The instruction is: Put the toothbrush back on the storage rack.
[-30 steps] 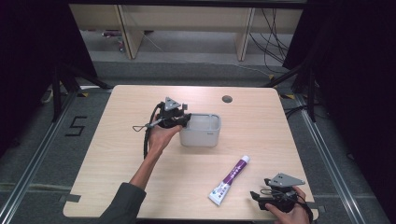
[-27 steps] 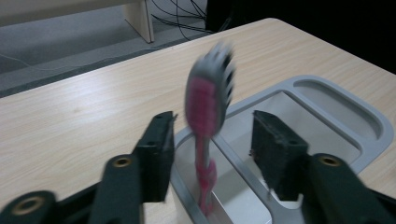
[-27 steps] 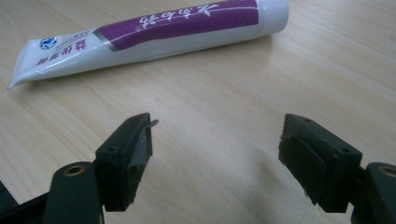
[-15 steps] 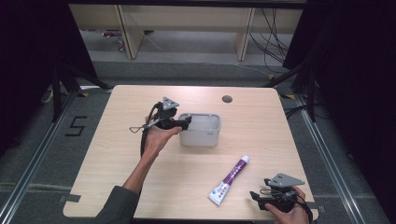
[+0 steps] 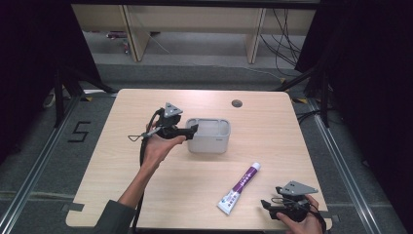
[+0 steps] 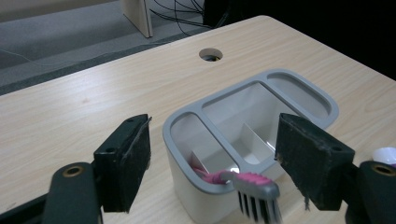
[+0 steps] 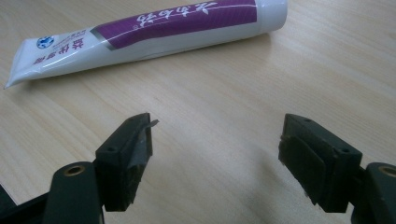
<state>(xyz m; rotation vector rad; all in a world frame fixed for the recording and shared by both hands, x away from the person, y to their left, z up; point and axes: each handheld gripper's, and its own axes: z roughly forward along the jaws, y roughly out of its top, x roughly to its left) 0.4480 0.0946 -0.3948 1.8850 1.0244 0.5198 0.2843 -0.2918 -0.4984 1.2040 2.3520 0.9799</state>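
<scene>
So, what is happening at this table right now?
A person works with two handheld grippers. The left gripper has just been opening; a pink toothbrush now leans in the grey holder, its head over the rim, free between the jaws. The right gripper waits open near the purple toothpaste tube, which lies flat on the table.

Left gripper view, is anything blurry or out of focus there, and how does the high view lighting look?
Left gripper view: the toothbrush head's bristles smear at the bottom edge, while the holder rim stays sharp. High view: the table is evenly lit with soft shadows, the surroundings falling to near black.
</scene>
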